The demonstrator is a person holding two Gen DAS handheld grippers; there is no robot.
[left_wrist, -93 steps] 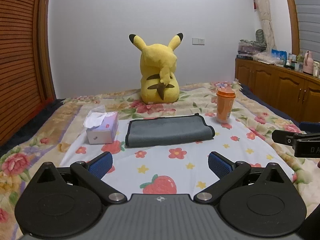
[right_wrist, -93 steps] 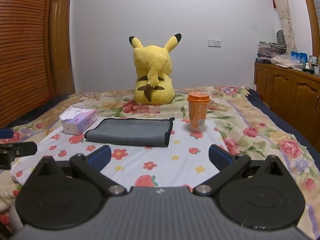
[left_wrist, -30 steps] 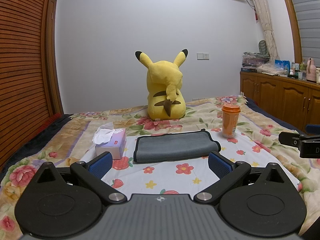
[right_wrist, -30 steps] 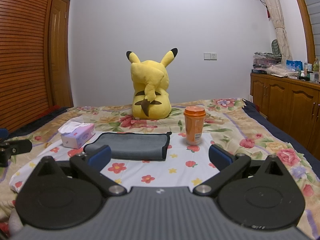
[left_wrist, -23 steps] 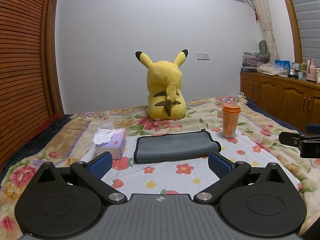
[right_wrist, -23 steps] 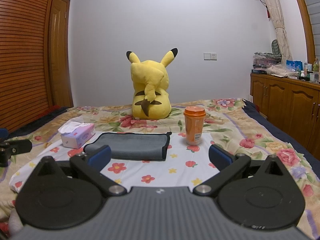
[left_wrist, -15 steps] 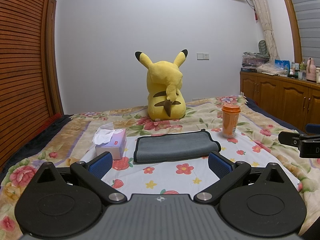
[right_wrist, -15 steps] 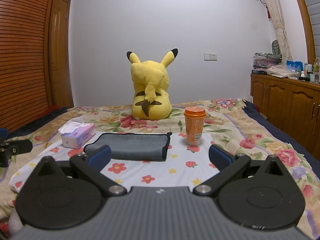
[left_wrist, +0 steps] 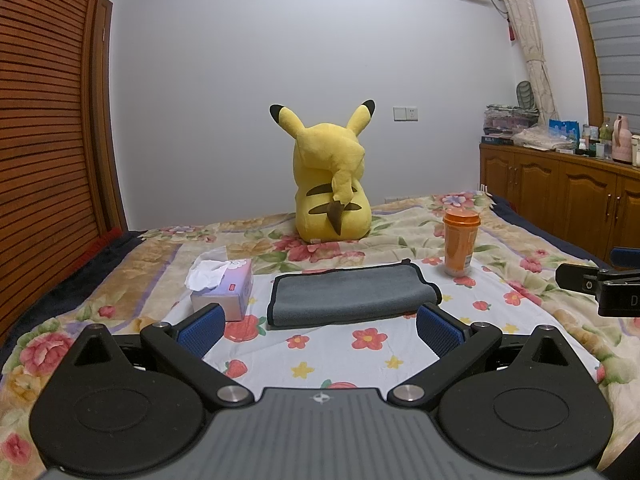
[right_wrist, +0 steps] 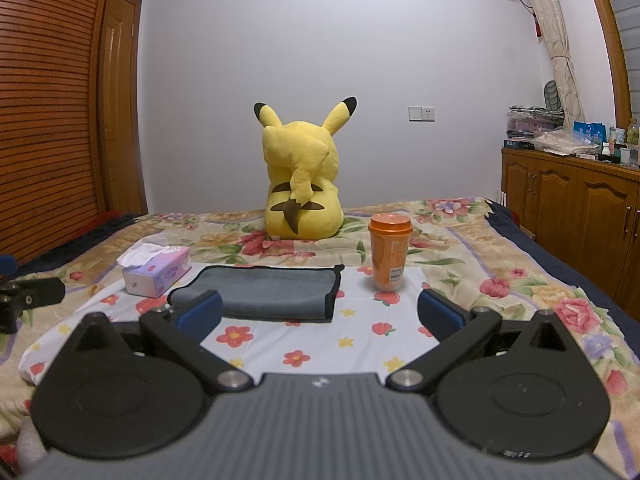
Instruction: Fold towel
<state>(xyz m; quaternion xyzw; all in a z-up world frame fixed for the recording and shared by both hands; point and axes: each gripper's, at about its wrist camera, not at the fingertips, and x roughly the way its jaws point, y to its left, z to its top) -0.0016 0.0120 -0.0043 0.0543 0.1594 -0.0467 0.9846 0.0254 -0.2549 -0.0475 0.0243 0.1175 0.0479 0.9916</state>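
The bed (left_wrist: 400, 364) carries all items. The plush (left_wrist: 330, 184) sits at the far end. The towel (left_wrist: 352, 298) lies flat mid-bed, apparently already folded, between the tissue box (left_wrist: 224, 284) and the cup (left_wrist: 460, 242). Expect soft, light, limp cloth with no stiffness; it will likely drape and sag when lifted. Take hold at the two near corners, pinching all layers. The left gripper (left_wrist: 320, 330) and right gripper (right_wrist: 320, 312) are held short of the towel, fingers spread wide, empty.

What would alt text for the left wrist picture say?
A folded grey towel lies on a floral bedspread ahead of the open left gripper, between a tissue box and an orange cup. A yellow plush toy sits behind.
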